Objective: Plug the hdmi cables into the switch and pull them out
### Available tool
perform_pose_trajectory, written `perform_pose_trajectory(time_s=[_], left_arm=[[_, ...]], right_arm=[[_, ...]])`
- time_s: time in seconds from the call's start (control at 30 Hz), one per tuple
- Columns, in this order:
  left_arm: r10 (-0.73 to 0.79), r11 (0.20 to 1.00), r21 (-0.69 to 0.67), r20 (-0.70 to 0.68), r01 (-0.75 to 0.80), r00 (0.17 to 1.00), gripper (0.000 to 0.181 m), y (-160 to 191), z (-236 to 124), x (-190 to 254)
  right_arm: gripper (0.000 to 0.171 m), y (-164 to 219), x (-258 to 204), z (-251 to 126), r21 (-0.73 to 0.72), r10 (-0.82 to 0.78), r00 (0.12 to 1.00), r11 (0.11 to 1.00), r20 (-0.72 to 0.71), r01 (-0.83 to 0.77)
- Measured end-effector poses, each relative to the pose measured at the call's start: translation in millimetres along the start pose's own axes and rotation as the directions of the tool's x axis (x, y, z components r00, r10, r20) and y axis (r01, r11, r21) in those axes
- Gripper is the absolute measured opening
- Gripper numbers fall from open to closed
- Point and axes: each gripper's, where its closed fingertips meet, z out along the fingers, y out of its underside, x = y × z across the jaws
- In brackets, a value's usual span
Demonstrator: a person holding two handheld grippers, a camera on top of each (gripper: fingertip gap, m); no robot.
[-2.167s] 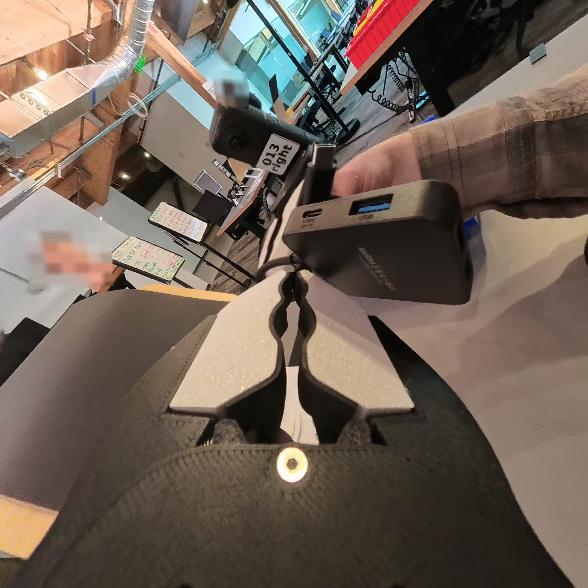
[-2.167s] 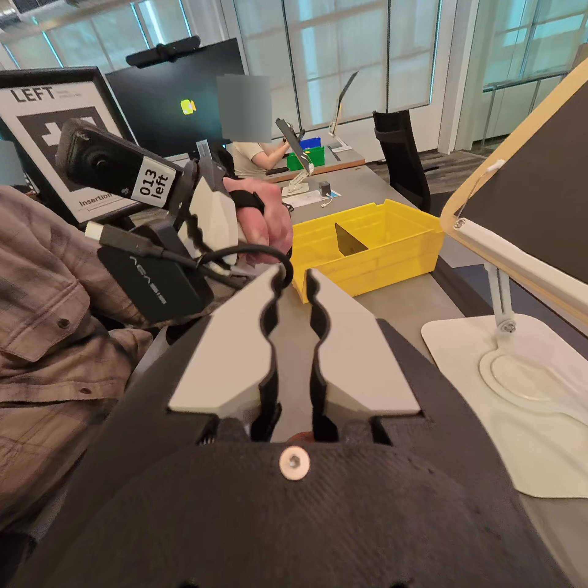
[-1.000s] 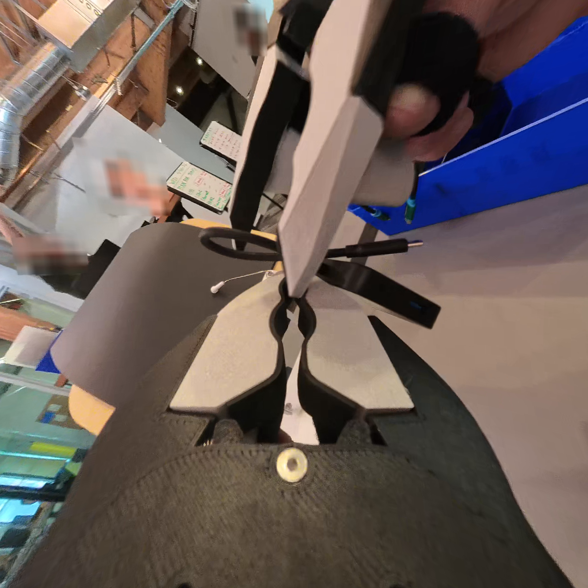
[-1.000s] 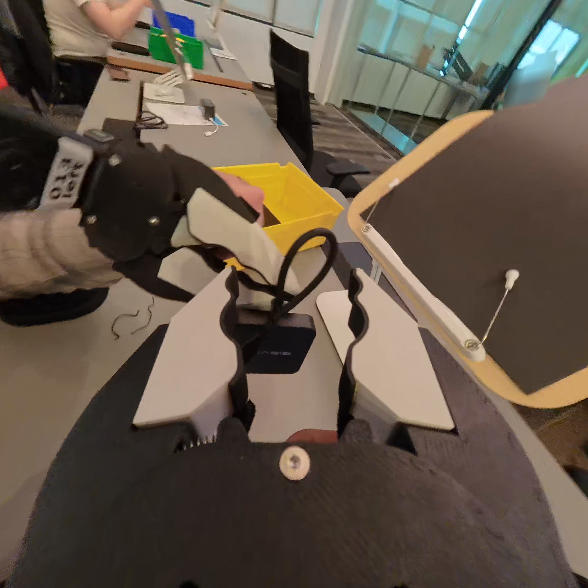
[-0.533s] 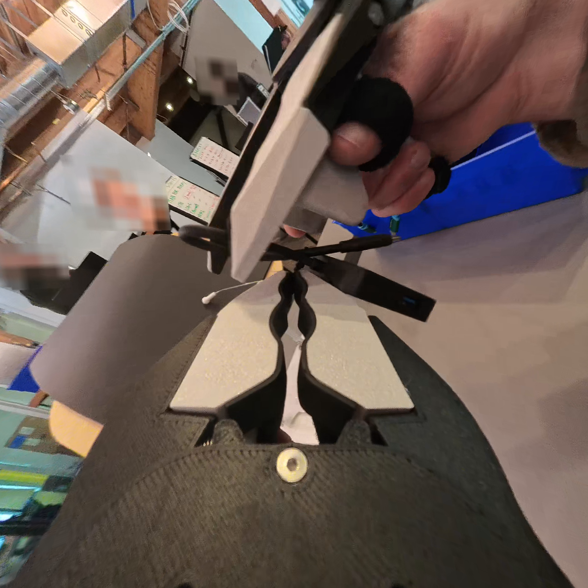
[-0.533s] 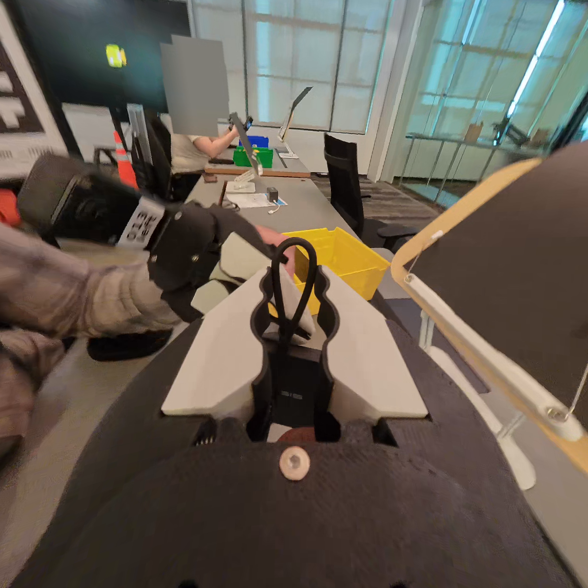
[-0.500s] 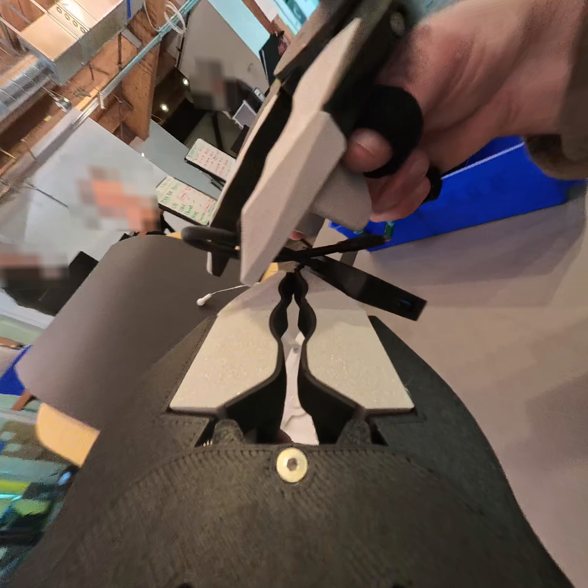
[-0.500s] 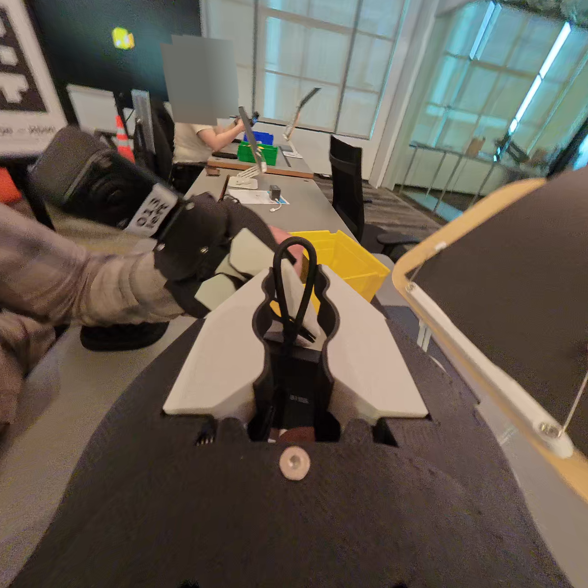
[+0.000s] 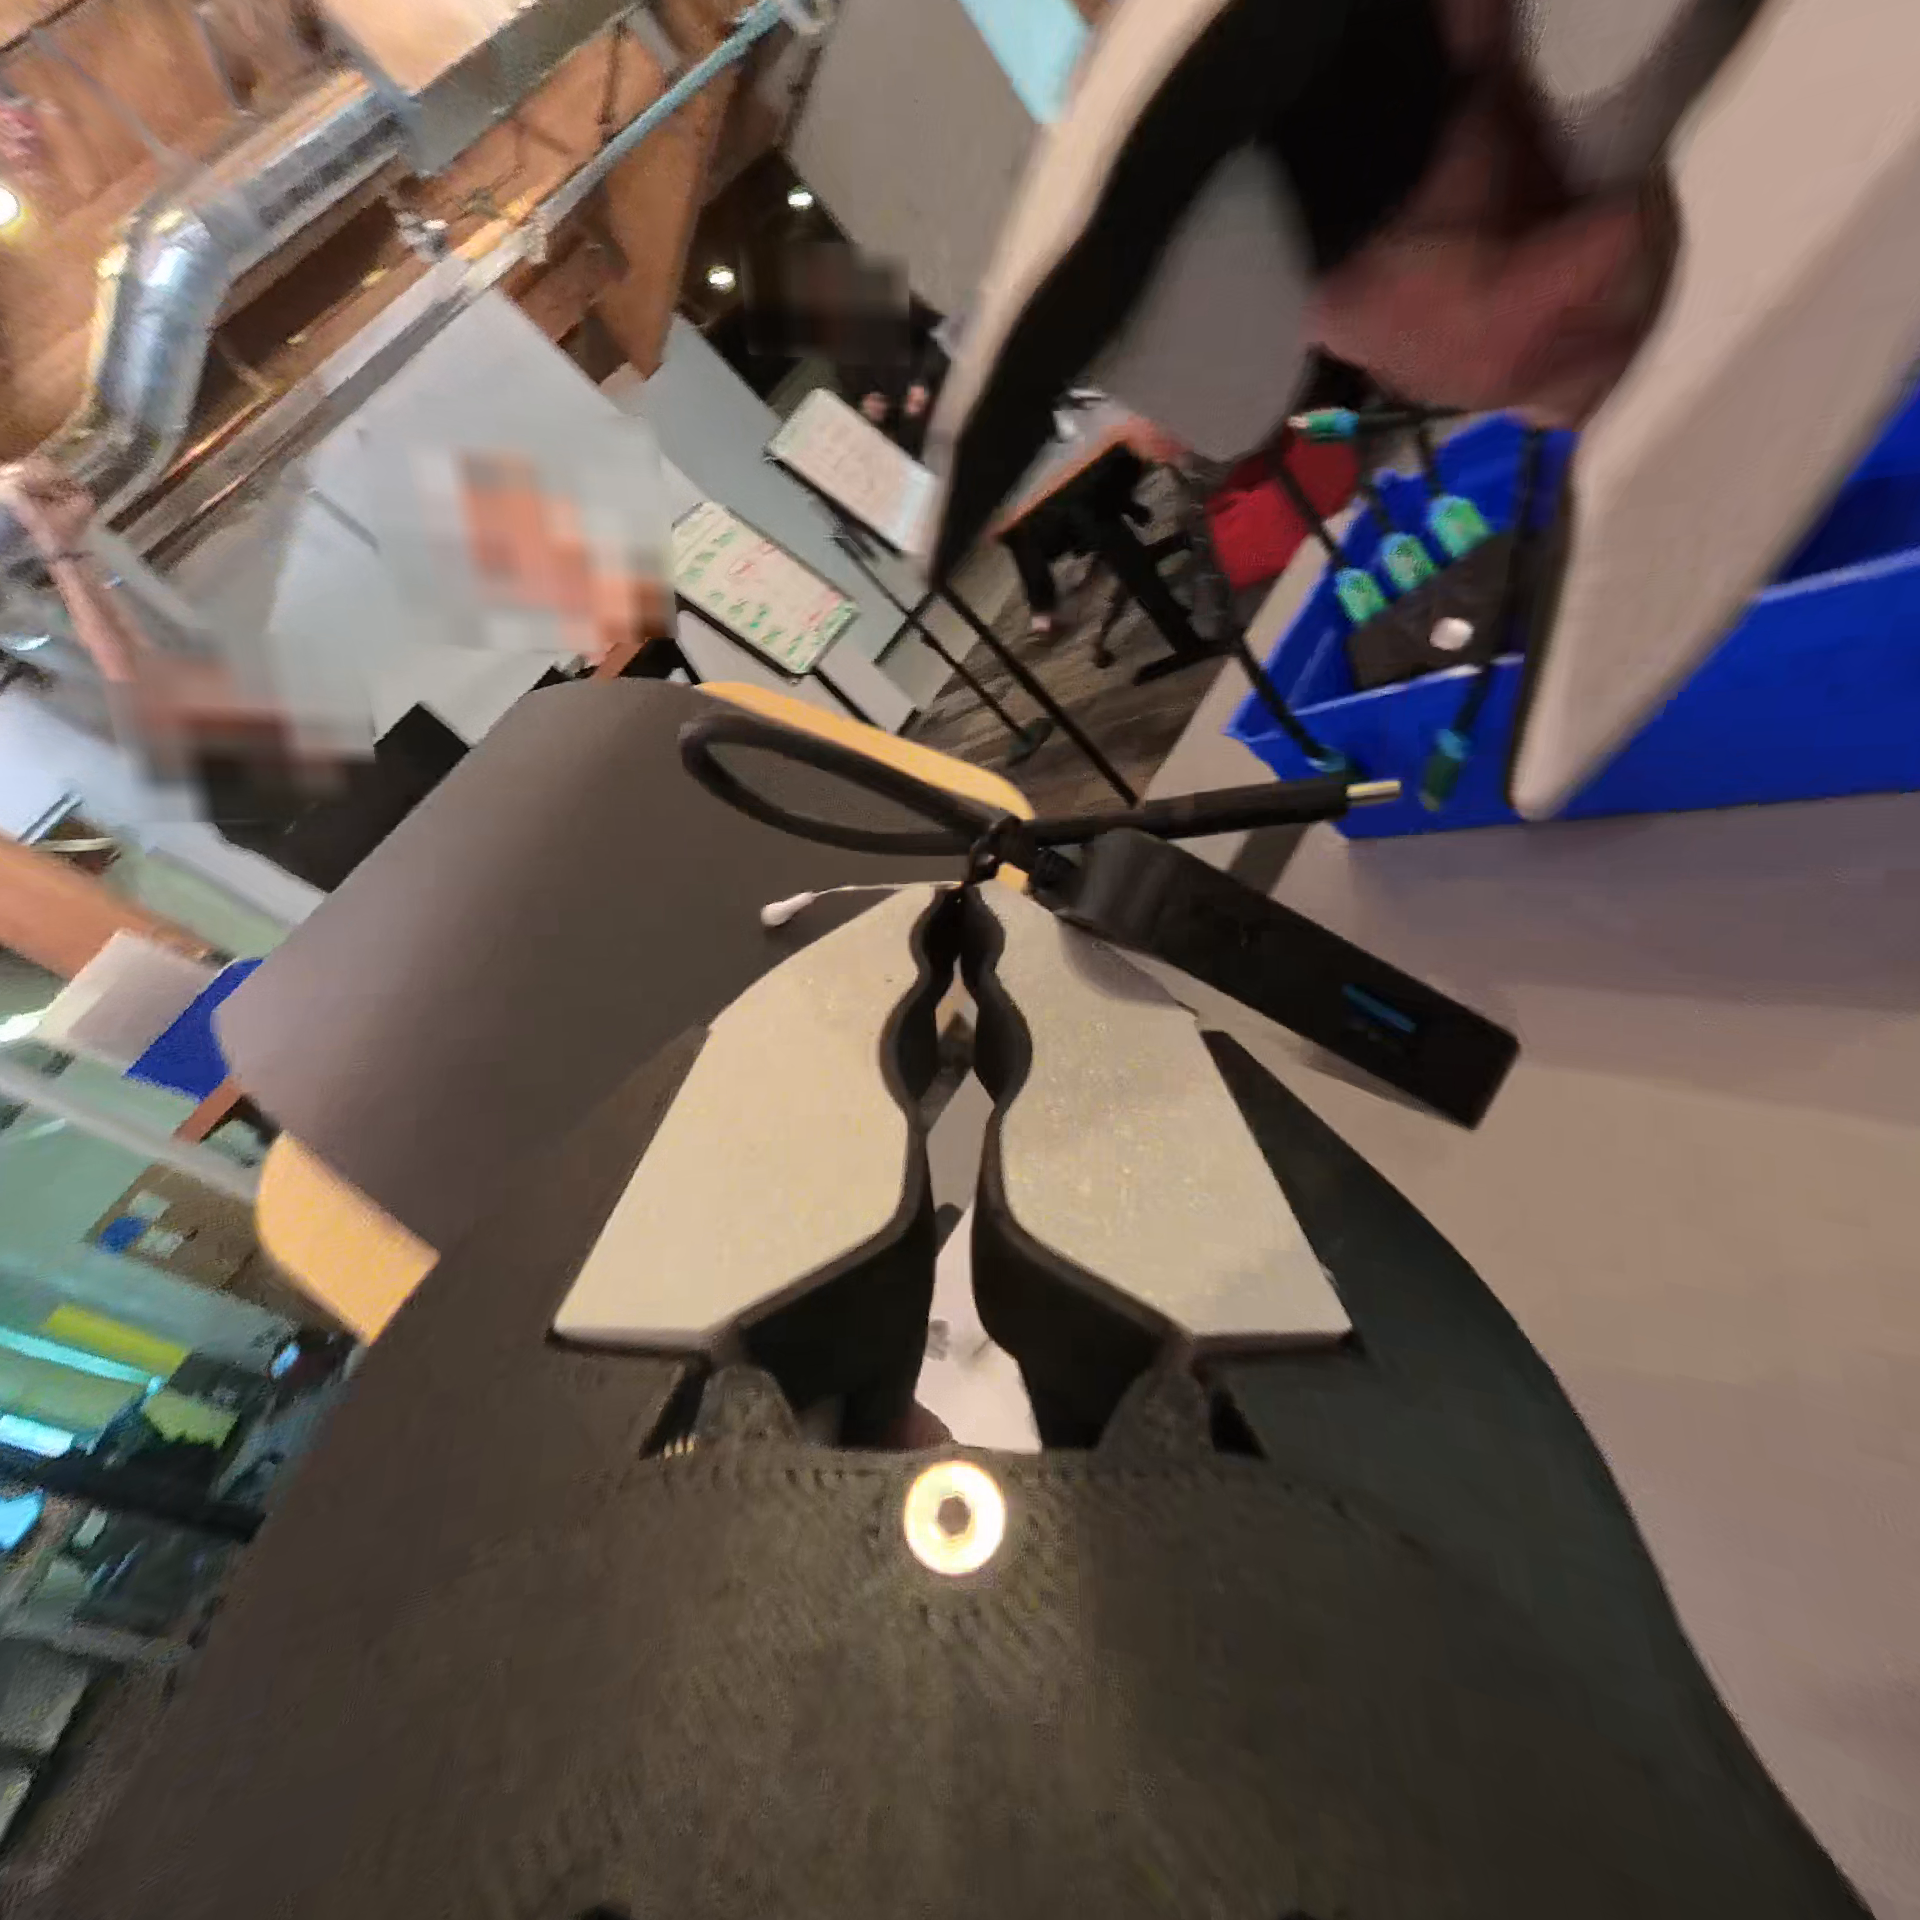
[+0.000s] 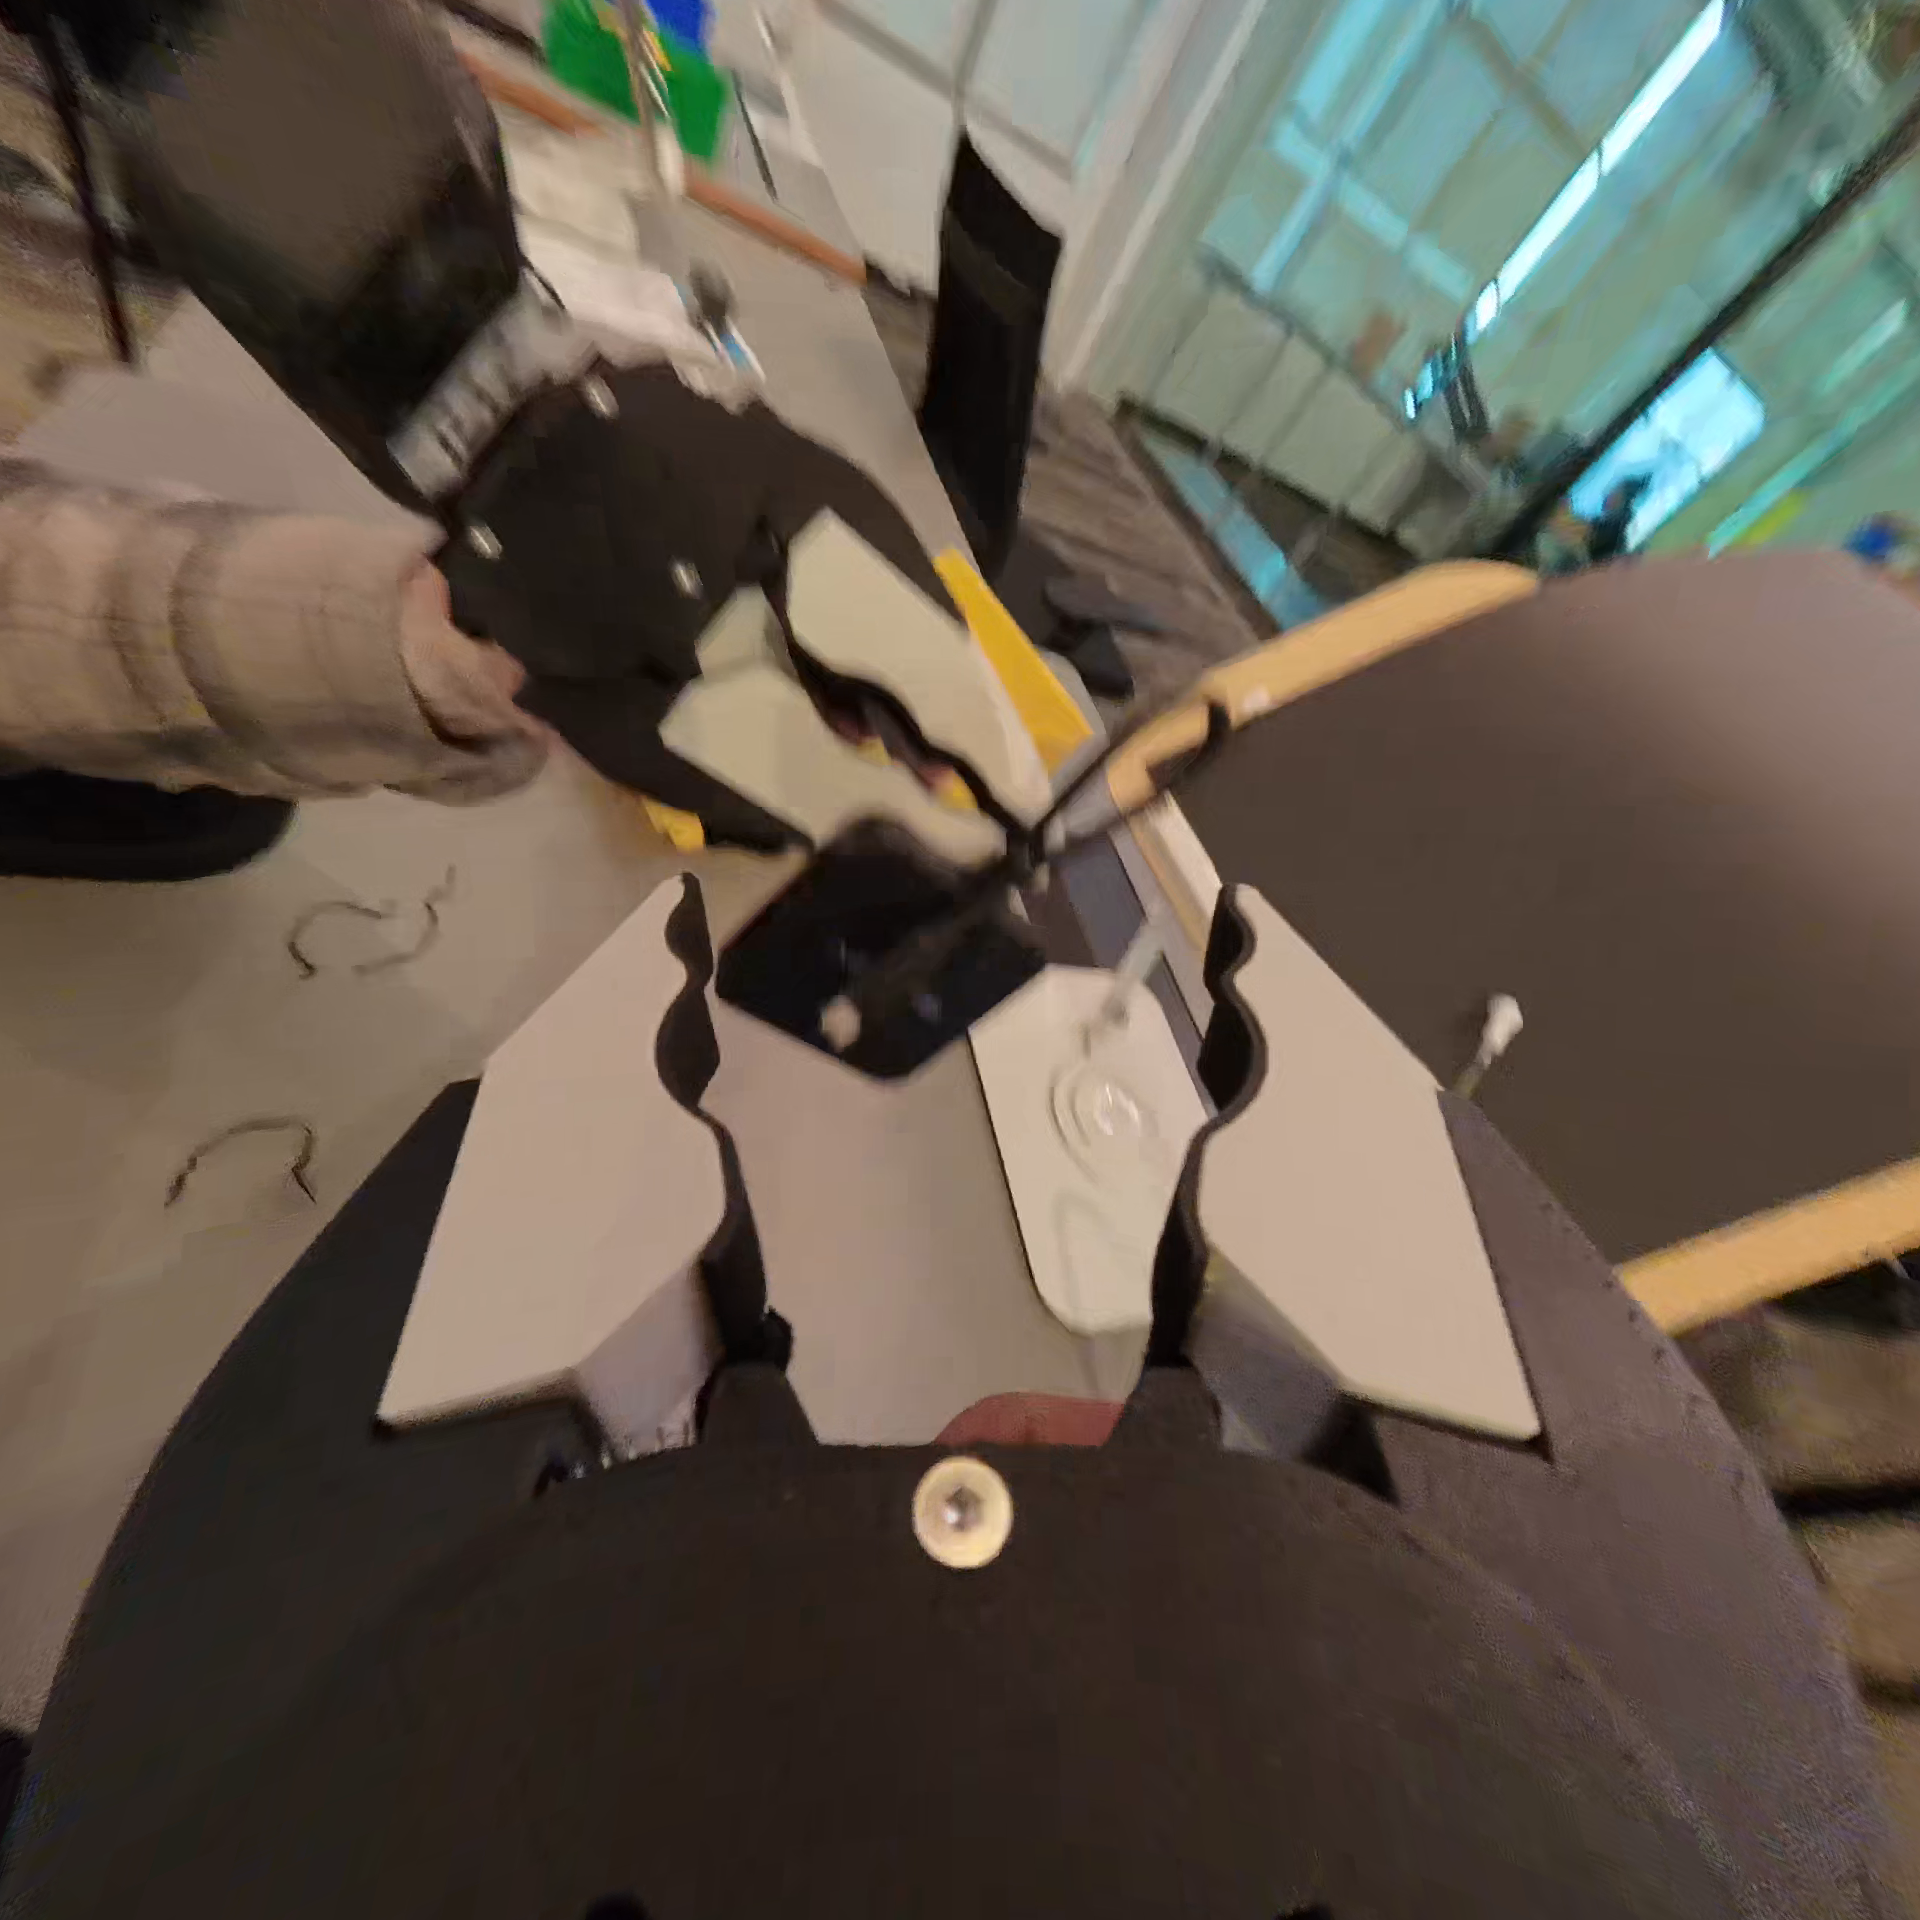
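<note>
The black switch (image 9: 1278, 987) is a flat box with a short black cable (image 9: 810, 779) looped and tied at one end, its plug (image 9: 1371, 795) sticking out to the right. My left gripper (image 9: 961, 904) is shut on the cable at the tie and holds the switch just above the grey table. In the right wrist view the left gripper (image 10: 997, 810) pinches that crossing and the switch (image 10: 883, 966) sits below it. My right gripper (image 10: 956, 904) is open and empty, just short of the switch. It also shows blurred in the left wrist view (image 9: 1236, 686), above the switch.
A blue bin (image 9: 1766, 717) holding cables with green plugs (image 9: 1403, 561) stands at the back right. A yellow bin (image 10: 997, 644) is behind the left gripper. A black board with a wooden rim (image 10: 1558, 831) and its white base (image 10: 1101, 1122) stand close by. Loose wire ties (image 10: 364, 935) lie on the table. The grippers' ends are close to 5 centimetres from one another.
My right gripper, shut around the switch half a second ago, has opened and drawn back. The left gripper still pinches the cable and has swung the switch sideways.
</note>
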Motion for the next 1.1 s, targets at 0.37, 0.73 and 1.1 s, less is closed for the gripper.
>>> perform_pose_trajectory(time_s=[0.37, 0.73, 1.1], left_arm=[[-0.300, 0.952, -0.013, 0.182, 0.307, 0.937, 0.001, 17, -11, -52], [-0.435, 0.870, 0.216, -0.085, 0.442, 0.897, 0.001, -28, -29, -45], [-0.416, 0.773, 0.237, -0.511, 0.589, 0.752, 0.001, -66, -45, 5]], right_arm=[[0.081, 30, 30, 54, -0.362, -0.254, 0.918, 0.922, -0.303, 0.136], [0.011, 20, 61, 58, -0.178, -0.209, 0.820, 0.975, -0.533, 0.133], [0.011, -7, 48, 57, 0.077, -0.141, 0.853, 0.976, -0.503, 0.206]])
